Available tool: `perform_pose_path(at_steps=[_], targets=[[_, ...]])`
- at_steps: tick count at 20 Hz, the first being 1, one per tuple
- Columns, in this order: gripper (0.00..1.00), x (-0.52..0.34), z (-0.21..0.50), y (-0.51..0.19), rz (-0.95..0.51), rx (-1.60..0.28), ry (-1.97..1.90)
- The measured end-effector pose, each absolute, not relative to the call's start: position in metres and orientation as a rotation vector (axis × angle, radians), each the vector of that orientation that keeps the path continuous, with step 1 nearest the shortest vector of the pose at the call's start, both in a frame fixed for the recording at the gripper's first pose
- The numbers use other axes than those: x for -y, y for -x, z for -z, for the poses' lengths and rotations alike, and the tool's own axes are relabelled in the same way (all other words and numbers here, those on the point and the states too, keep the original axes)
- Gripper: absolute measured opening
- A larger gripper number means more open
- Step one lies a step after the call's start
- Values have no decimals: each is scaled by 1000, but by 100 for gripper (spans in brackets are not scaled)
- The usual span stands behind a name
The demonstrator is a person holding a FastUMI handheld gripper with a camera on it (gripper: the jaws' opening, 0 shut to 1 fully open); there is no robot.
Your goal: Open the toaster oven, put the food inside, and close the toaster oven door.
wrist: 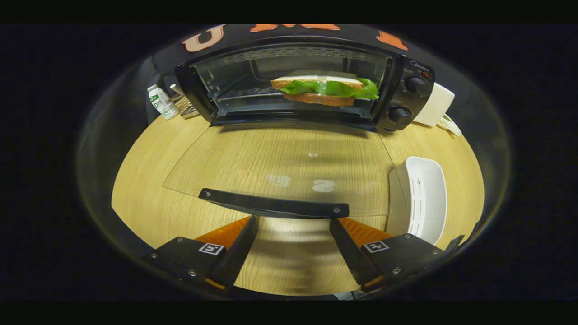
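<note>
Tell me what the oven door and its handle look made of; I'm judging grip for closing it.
Oven door: clear glass, glossy; table grain shows through it. Handle: black, smooth, probably plastic or coated metal, screwed at both ends. The tongs are open just behind it.

Light wood desk [149,189] and what sits on it

A black toaster oven [406,90] stands at the back (door [280,162] folded flat), a small bottle [161,102] beside it, a white box [435,104] opposite, a white tray [424,198] nearer.

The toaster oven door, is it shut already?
No, the glass door lies folded down flat over the table, its handle just ahead of the open tongs, with the sandwich inside.
</note>
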State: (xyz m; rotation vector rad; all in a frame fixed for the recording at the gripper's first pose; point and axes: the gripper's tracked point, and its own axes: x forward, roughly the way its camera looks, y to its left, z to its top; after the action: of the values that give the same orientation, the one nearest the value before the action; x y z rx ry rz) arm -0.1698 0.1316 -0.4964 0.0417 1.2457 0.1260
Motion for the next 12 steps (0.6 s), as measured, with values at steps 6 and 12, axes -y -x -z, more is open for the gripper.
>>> perform_pose_path(at_steps=[6,12], targets=[[96,-136,485,163,-115,-1185,-38],[95,-146,429,114,-148,-1045,-128]])
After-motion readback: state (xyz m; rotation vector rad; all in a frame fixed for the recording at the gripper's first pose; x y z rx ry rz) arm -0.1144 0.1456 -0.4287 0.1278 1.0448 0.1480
